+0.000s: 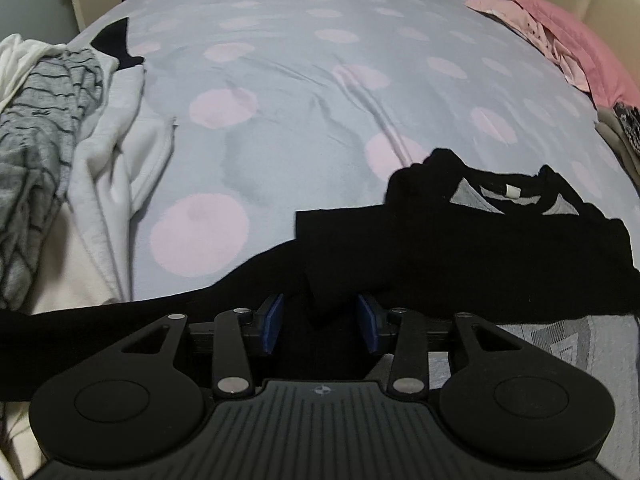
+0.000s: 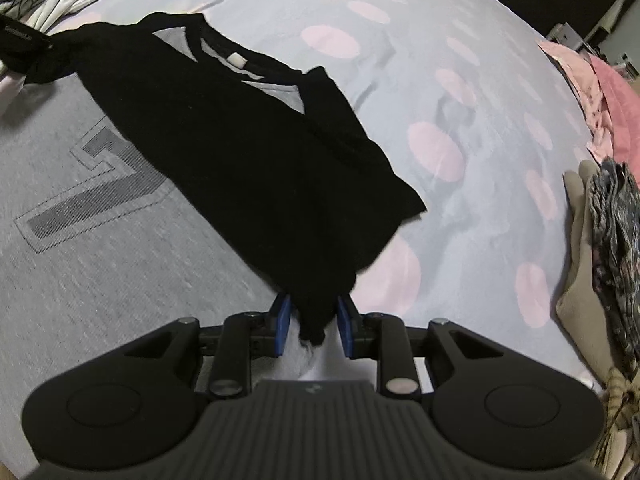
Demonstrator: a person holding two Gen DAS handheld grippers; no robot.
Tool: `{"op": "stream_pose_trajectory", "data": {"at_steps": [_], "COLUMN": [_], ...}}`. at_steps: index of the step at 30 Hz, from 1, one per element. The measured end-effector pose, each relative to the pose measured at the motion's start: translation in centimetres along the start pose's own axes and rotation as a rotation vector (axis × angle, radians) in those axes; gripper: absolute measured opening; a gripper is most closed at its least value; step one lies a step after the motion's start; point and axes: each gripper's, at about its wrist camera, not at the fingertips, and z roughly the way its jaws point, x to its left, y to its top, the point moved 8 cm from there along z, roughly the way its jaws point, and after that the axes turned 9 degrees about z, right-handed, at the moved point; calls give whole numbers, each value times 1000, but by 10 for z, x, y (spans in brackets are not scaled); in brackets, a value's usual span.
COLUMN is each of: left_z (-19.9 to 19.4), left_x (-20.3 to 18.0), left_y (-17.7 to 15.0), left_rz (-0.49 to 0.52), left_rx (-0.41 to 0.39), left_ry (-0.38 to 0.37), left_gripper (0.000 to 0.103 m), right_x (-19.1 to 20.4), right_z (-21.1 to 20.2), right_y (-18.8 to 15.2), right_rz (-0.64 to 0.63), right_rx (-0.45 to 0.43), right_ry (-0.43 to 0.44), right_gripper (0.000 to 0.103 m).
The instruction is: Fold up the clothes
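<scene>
The shirt (image 2: 256, 152) is a grey tee with black sleeves and a black collar, lying on the bed (image 1: 288, 80) with its grey front and a big printed graphic (image 2: 92, 184) off to the left of the right claw (image 2: 313, 322). One black sleeve is folded over the grey body and runs straight ahead from that claw up to the collar, where a small white tag (image 2: 237, 60) shows. The right claw is clenched on the near tip of that black fabric — the cloth bunches between the blue pads (image 2: 282, 322) and pokes out a bit behind them.

In the left wrist view the left claw (image 1: 322, 322) has black fabric sitting between its pads too, but they stand clearly apart with a wide gap, so it looks released rather than pinching anything. The collar and tag sit ahead and to the right of it.

Further out: the bedspread is pale lilac with pink dots. Left of the left claw there's a heap of clothes — a grey striped piece (image 1: 36, 128) on top of a white garment (image 1: 116, 160). Far ahead to the right lies a pink garment (image 1: 568, 36), near the headboard edge. Right of the right claw, a stack with a dark patterned fabric (image 2: 616, 232) on something beige.
</scene>
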Motion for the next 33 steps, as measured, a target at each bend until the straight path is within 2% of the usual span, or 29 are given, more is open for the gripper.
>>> {"op": "stream_pose_trajectory", "data": {"at_steps": [2,4,7,11,15,18,21,23,24,26,28,30,33], "left_z": [-1,-4,-14,-28,-29,-26,-24,-23,-26,-36,-47,-61,-87], "left_x": [-2,-3,-2,2,3,2,1,1,3,12,23,36,57], "left_y": [1,2,4,0,-15,-20,-24,-27,-28,-28,-28,-30,-32], "left_rz": [13,20,16,14,35,40,44,47,42,24,-2,-36,-71], "left_rx": [-5,-9,0,59,130,137,139,141,135,115,91,63,7], "left_ry": [2,-3,-36,-61,-81,-75,-67,-62,-53,-34,-19,3,48], "left_gripper": [12,5,4,4,4,4,7,17,19,32,38,40,42], "right_x": [3,1,-8,-25,-27,-24,-18,-16,-16,-17,-18,-19,-18], "right_z": [5,7,2,-7,-1,7,13,11,8,1,-7,-18,-35], "right_y": [-1,-3,-2,1,-6,-11,-12,-11,-10,-6,-3,1,7], "right_rz": [-30,-31,13,104,99,85,62,54,56,78,109,158,239], "right_rx": [7,22,23,35,77,105,119,121,119,105,87,60,-1], "right_ry": [-27,-47,-45,-19,-23,-31,-49,-51,-48,-49,-44,-26,-7], "right_gripper": [26,9,6,5,5,5,6,7,8,14,40,43,54]}}
